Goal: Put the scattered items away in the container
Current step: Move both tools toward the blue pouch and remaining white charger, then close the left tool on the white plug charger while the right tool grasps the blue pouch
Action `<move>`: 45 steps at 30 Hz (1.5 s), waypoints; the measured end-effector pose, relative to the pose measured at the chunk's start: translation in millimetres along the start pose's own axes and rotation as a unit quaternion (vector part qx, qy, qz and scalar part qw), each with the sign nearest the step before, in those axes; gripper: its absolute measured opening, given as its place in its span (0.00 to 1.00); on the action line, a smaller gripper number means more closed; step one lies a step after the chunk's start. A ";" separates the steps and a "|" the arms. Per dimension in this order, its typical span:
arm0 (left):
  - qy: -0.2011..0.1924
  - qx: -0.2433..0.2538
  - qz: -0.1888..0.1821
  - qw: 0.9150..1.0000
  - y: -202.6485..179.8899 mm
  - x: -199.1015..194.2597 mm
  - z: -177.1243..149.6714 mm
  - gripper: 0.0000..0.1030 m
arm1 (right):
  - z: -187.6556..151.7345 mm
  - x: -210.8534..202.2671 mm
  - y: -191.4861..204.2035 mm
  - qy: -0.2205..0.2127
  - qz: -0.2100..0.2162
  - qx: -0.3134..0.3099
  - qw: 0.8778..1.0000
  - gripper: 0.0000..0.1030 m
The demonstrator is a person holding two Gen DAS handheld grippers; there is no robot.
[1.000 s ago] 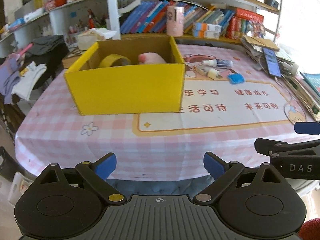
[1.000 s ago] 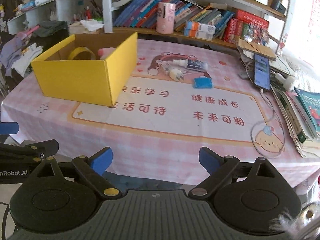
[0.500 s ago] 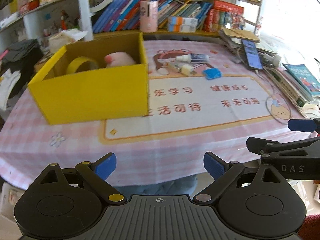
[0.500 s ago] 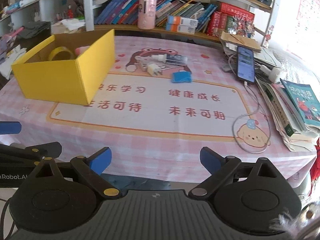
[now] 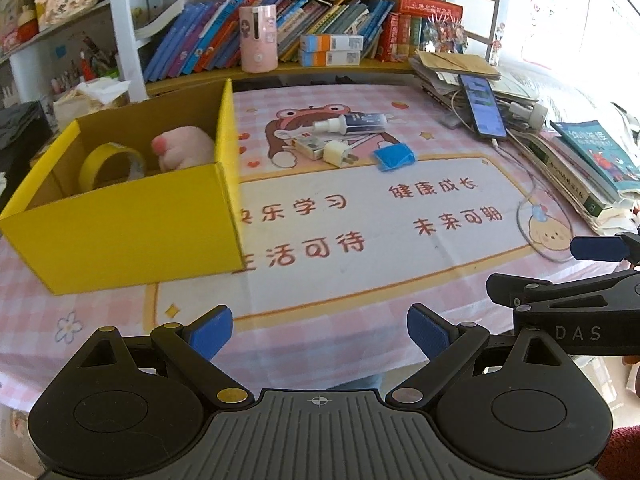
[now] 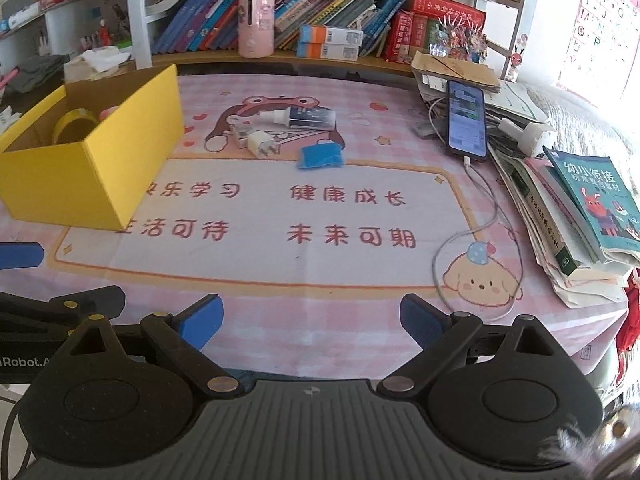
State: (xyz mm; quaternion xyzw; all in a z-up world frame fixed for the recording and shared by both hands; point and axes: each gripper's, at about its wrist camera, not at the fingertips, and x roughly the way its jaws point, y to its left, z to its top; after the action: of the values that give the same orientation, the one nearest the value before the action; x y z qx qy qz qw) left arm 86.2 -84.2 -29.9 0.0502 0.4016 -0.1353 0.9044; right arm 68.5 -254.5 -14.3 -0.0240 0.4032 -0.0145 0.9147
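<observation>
While both claws, the left claw point(image 5: 319, 330) and right claw point(image 6: 311, 318), hover wide open and empty over the pink checked tabletop point(image 6: 320, 280), a small white charger plug point(image 6: 262, 145), seemingly loose, sits beside the open yellow cardboard box point(image 6: 92, 168), so approach low, close squarely across it.

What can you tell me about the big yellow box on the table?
The yellow box is open-topped cardboard, bright yellow outside and plain brown inside, with no lid showing. It sits upright on the left side of the pink checked tablecloth, its near corner overlapping the printed mat. Inside are a yellow tape roll and a soft pink toy. Neither gripper touches it.
</observation>
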 end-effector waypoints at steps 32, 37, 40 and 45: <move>-0.039 -0.035 0.093 0.994 -57.5 105.4 129.7 0.93 | 117.9 124.2 -104.2 0.003 0.089 -0.042 0.995 0.79; -0.033 -0.049 0.112 0.992 -54.8 122.3 142.4 0.92 | 131.0 146.1 -107.8 0.002 0.109 -0.057 0.992 0.79; -0.030 -0.055 0.119 0.991 -52.7 133.2 150.8 0.92 | 136.4 158.8 -105.9 0.002 0.125 -0.074 0.989 0.79; -0.017 -0.061 0.133 0.989 -47.9 154.7 161.9 0.89 | 140.3 181.4 -99.5 0.010 0.146 -0.105 0.984 0.79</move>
State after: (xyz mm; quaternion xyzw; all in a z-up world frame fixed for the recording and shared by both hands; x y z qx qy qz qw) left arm 287.1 -194.1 -34.7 0.0456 0.3836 0.0100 0.9223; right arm 293.7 -357.7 -47.9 -0.0609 0.4109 0.1615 0.8952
